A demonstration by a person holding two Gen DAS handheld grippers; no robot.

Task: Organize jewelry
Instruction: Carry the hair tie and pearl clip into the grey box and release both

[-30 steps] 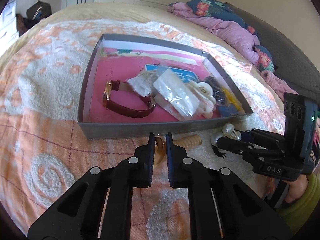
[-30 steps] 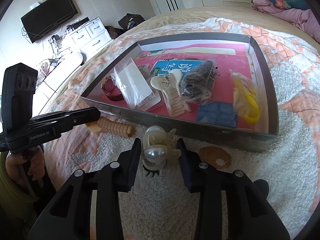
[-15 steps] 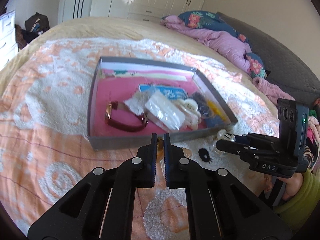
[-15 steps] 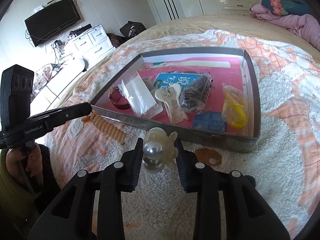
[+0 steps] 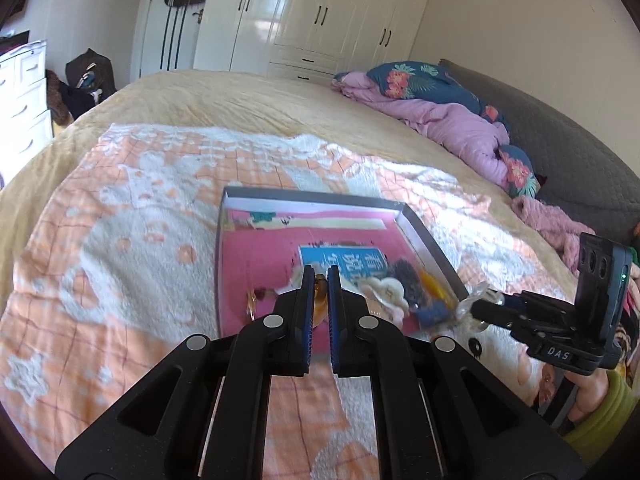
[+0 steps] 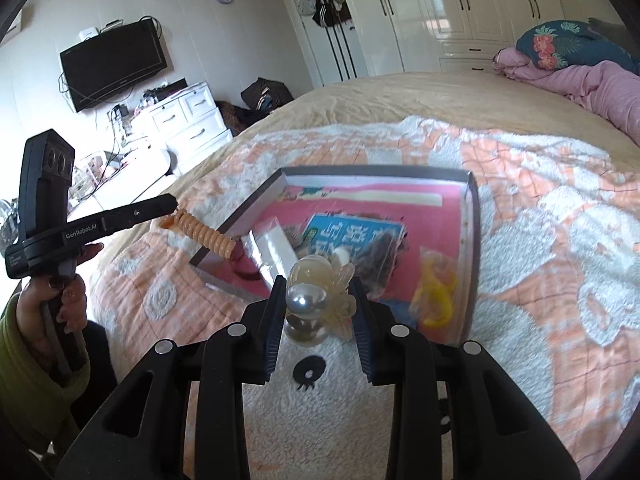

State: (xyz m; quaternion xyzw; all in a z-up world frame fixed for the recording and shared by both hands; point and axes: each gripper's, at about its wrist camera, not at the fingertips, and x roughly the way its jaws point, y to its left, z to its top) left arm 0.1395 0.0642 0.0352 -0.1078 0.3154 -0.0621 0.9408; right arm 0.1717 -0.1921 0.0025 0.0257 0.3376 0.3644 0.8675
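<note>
A grey box point(image 5: 434, 250) with a pink floor lies on the bed and holds a blue card, a white hair claw, a dark bundle and a yellow piece. My left gripper point(image 5: 319, 280) is shut on a ribbed orange spiral hair clip point(image 6: 206, 236), held in the air over the box's near left corner. My right gripper point(image 6: 316, 304) is shut on a clear hair claw with pearls point(image 6: 316, 300), held above the blanket in front of the box point(image 6: 474, 240). It also shows in the left wrist view point(image 5: 476, 302).
A small black lash-like piece point(image 6: 308, 372) lies on the white and orange blanket point(image 5: 120, 248) below my right gripper. Purple bedding and a floral pillow point(image 5: 432, 96) lie at the far right. White drawers and a TV point(image 6: 114, 64) stand beyond the bed's left side.
Both grippers have risen away from the blanket, each carrying its clip. The orange clip now hangs over the box's corner and the pearl claw is higher above the blanket.
</note>
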